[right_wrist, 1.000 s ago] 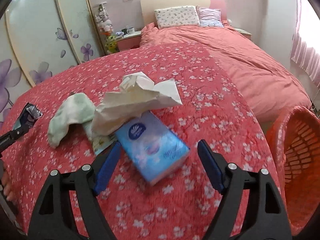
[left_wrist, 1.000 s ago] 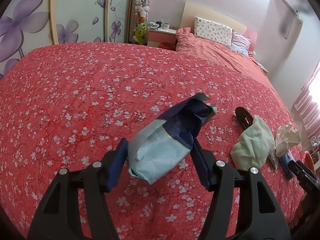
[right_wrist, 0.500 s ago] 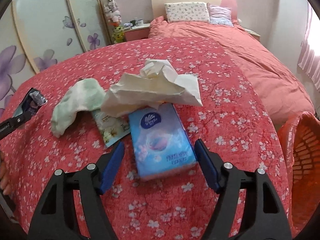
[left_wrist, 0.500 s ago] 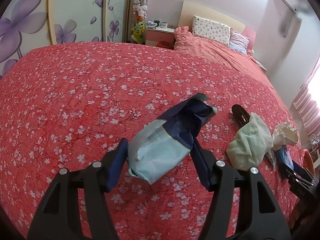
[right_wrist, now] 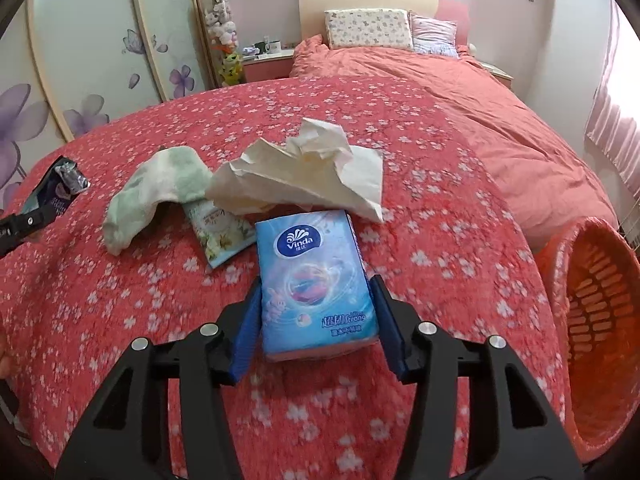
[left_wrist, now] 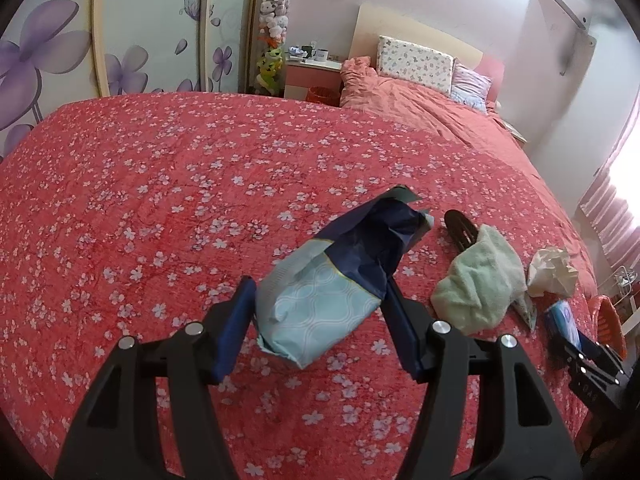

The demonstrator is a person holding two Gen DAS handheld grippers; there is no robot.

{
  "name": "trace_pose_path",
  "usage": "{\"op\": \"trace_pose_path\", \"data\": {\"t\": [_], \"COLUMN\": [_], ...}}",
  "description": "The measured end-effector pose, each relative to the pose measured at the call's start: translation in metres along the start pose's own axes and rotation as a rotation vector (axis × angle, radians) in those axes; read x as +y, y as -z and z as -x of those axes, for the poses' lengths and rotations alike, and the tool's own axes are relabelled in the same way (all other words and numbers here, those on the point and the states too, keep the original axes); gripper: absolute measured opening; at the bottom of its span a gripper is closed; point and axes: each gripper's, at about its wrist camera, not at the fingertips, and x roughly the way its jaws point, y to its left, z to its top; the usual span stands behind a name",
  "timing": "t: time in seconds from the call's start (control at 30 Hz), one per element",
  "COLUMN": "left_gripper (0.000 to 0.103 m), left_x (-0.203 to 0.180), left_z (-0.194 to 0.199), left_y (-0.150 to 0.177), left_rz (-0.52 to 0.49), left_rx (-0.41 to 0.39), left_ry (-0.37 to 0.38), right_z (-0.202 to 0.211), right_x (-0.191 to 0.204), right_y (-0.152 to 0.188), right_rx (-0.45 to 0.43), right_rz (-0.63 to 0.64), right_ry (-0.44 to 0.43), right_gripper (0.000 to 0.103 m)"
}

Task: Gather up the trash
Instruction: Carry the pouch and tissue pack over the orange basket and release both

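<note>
My left gripper (left_wrist: 318, 316) is shut on a crumpled light-blue and navy wrapper (left_wrist: 332, 280), held above the red flowered bedspread (left_wrist: 160, 200). My right gripper (right_wrist: 318, 312) has closed onto a blue Vinda tissue pack (right_wrist: 314, 280) lying on the bedspread; both pads touch its sides. Beyond the pack lie a crumpled white tissue (right_wrist: 304, 172), a small flowered packet (right_wrist: 220, 232) and a pale green cloth (right_wrist: 156, 192). The cloth (left_wrist: 480, 284) and tissue (left_wrist: 552, 272) also show in the left wrist view.
An orange plastic basket (right_wrist: 600, 320) stands off the bed's right edge. A black hair clip (left_wrist: 460, 228) lies by the green cloth. Pillows (right_wrist: 368, 28) and a pink duvet (right_wrist: 480, 112) lie at the far end. A nightstand (left_wrist: 312, 76) and wardrobe doors (left_wrist: 140, 28) stand behind.
My right gripper moved forward over the tissue pack and closed its fingers onto the pack's sides. My left gripper kept hold of the wrapper and shifted slightly.
</note>
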Motion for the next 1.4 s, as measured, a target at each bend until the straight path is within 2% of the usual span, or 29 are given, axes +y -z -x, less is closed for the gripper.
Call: {"op": "trace_pose_path", "data": {"t": [0.47, 0.73, 1.0, 1.4], "left_gripper": [0.061, 0.061, 0.061, 0.061], "left_x": [-0.031, -0.063, -0.110, -0.196], "left_z": [0.034, 0.054, 0.075, 0.088], "left_y": [0.001, 0.004, 0.010, 0.033], "left_rz": [-0.045, -0.082, -0.136, -0.222], "left_rx": [-0.036, -0.057, -0.073, -0.058], "left_ry": [0.035, 0.081, 0.161, 0.316], "right_z": [0.042, 0.078, 0.111, 0.148], "right_x": [-0.023, -0.048, -0.071, -0.114], "right_y": [0.014, 0.018, 0.024, 0.040], "right_rx": [-0.066, -0.163, -0.270, -0.378], "right_rz": [-0.047, -0.111, -0.166, -0.257], "right_ry": [0.017, 0.055, 0.120, 0.187], "right_gripper": [0.052, 0.052, 0.052, 0.052]}}
